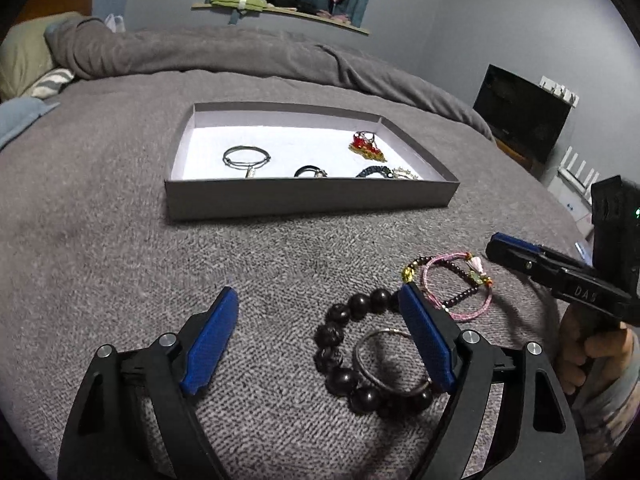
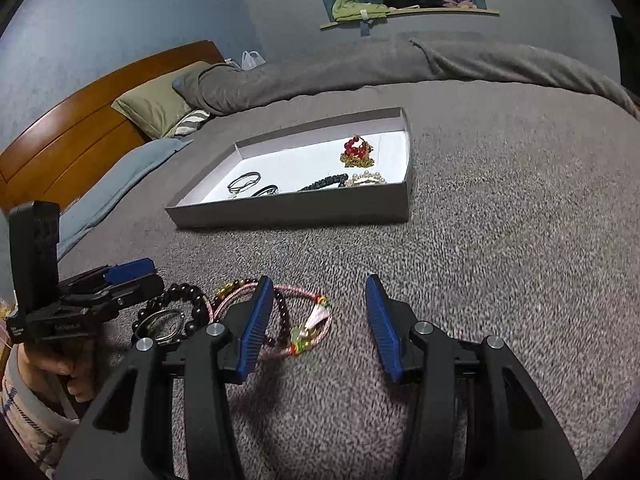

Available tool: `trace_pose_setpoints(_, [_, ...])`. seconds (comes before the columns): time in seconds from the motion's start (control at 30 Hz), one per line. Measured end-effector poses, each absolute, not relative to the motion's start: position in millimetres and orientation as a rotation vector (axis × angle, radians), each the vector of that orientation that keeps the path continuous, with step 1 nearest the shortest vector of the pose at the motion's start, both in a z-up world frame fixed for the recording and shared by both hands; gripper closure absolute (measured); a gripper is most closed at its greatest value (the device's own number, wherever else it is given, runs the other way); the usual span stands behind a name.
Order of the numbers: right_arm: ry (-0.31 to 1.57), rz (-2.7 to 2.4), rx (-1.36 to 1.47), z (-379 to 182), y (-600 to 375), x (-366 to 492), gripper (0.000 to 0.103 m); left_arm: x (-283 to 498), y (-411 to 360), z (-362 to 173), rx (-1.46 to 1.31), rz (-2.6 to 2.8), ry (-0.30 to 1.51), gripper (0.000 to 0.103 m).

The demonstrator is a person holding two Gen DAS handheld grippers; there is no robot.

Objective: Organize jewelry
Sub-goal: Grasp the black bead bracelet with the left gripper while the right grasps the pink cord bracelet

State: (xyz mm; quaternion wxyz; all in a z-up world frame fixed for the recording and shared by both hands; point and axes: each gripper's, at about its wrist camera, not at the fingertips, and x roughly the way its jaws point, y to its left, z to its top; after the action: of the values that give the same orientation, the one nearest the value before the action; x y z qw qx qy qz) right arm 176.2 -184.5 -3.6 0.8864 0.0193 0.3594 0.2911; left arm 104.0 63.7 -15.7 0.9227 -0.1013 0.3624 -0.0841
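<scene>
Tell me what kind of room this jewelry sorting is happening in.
Almost certainly a bedroom. The work surface is a bed with a grey blanket, there is a wooden headboard with a green pillow against it, and clothes lie on a window ledge behind.

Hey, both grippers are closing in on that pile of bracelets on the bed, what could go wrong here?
1. The metal ring lies inside the bead bracelet; lifting one may drag the other.
2. The pink cord overlaps the garnet strand, so they may snag together.
3. The left gripper and right gripper work close together and could collide.
</scene>
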Motion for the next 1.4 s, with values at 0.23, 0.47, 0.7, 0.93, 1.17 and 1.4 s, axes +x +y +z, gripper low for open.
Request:
trace_pose_setpoints(0.23, [0.766,0.601,0.032,-7,-183,176,0.055,99,60,-23,-0.213,-0.215,0.775,0.032])
trace_pose_setpoints(0.47, [0.8,0.595,0.009,-12,-176,180,0.055,109,55,-30,-0.208,-0.232,0.826,0.037])
trace_pose_setpoints(0.7, [0.835,0.608,-0.032,-18,-166,182,0.075,112,54,-33,-0.202,-0.242,0.841,0.069])
trace_pose_setpoints(0.93, [0.817,0.626,-0.008,-17,-171,178,0.096,106,57,-27,-0.234,-0.258,0.796,0.087])
trace_pose_setpoints(1.17, [0.756,0.597,0.067,-6,-189,179,0.096,99,62,-16,-0.253,-0.273,0.727,0.087])
trace_pose_setpoints(1.4, [0.77,0.558,0.081,-6,-197,186,0.096,97,75,-13,-0.274,-0.249,0.716,0.087])
